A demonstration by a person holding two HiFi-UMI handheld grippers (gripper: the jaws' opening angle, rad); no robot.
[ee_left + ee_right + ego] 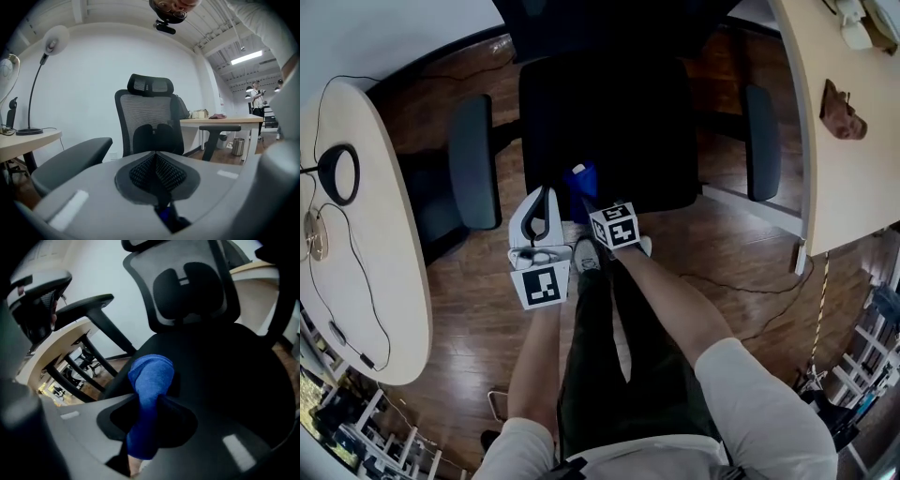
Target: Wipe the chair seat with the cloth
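Note:
The black office chair seat (609, 112) is in front of me, between two grey armrests (474, 161). My right gripper (587, 199) is shut on a blue cloth (581, 178), which rests at the front edge of the seat. In the right gripper view the cloth (149, 385) is pinched between the jaws and hangs over the dark seat (225, 366), with the backrest (187, 287) beyond. My left gripper (547, 195) hovers beside it to the left, at the seat's front edge. Its jaws are closed together (157, 171) with nothing in them, and they face the mesh backrest (150, 122).
A pale rounded desk (384, 272) with a lamp base (339, 173) and cables stands at the left. Another desk (839, 178) with a brown object (842, 111) stands at the right. The floor (478, 328) is wood, and my legs are below the grippers. A person (256, 97) stands far off.

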